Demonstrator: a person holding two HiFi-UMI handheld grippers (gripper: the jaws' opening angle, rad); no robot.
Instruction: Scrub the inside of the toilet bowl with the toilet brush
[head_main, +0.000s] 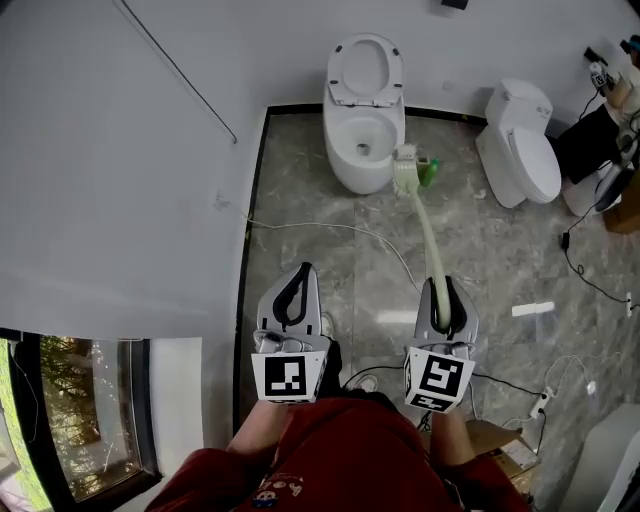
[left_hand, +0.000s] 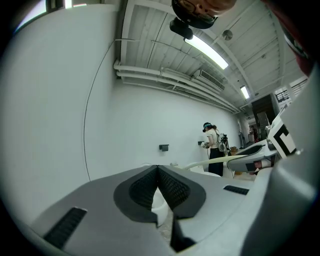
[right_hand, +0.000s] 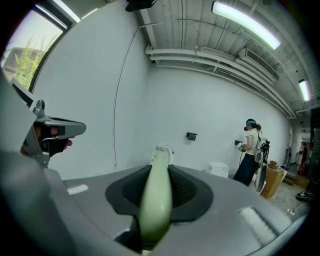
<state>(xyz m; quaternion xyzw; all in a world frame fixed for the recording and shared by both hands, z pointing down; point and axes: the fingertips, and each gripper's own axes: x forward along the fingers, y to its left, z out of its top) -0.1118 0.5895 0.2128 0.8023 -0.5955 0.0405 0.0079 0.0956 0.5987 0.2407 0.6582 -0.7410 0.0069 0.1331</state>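
Observation:
A white toilet (head_main: 364, 125) stands against the far wall with its seat and lid raised and the bowl open. My right gripper (head_main: 441, 287) is shut on the pale green handle of the toilet brush (head_main: 428, 233). The brush head (head_main: 405, 171) hangs just right of the bowl's rim, outside it, next to a green object (head_main: 429, 172) on the floor. In the right gripper view the handle (right_hand: 156, 200) runs out between the jaws toward the toilet (right_hand: 164, 151). My left gripper (head_main: 293, 282) is shut on nothing, held level left of the right one, its pads (left_hand: 175, 190) touching.
A second white toilet (head_main: 523, 142) with its lid down stands to the right. White and black cables (head_main: 340, 230) trail over the grey marble floor. A person (right_hand: 250, 151) stands by the far wall on the right. A cardboard box (head_main: 500, 448) lies near my feet.

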